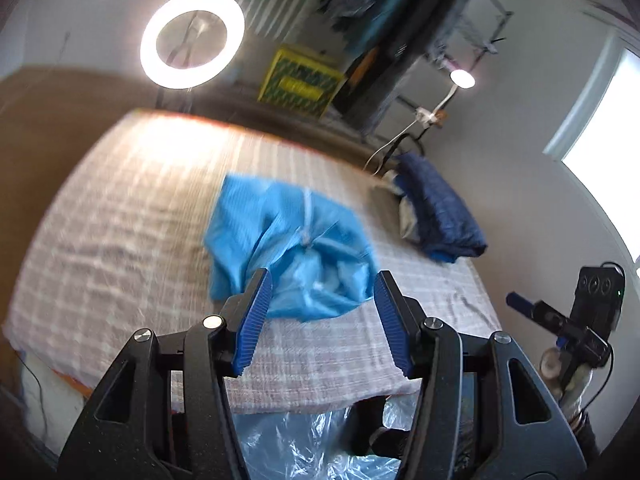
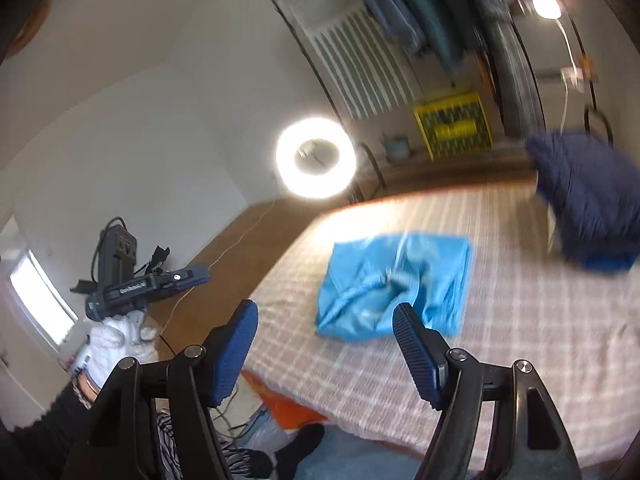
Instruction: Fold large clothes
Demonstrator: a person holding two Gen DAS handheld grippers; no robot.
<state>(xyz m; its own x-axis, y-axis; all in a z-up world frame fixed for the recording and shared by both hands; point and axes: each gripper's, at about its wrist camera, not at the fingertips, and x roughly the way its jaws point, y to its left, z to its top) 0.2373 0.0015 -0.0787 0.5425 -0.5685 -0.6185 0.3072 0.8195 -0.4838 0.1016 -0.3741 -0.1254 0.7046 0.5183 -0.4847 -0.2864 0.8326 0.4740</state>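
Blue garment (image 1: 288,244) mid-bed (image 1: 120,240), both claws open, clear of it

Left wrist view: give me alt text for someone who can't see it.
A light blue garment lies crumpled on a checked bed cover, beyond the open, empty left claw. A dark blue folded pile sits farther right; a ring light glows behind.

place: someone's bedroom, set up for filming
bed: (image 1: 120,240) big one with a checked cover, takes up most of the room
clothes rack: (image 1: 400,20) stuffed with hanging clothes by the wall
radiator: (image 2: 360,64) white, on the wall
ring light: (image 1: 192,38) switched on, next to the bed
floor: (image 2: 240,248) brown, looks like wood
window: (image 1: 608,120) bright daylight
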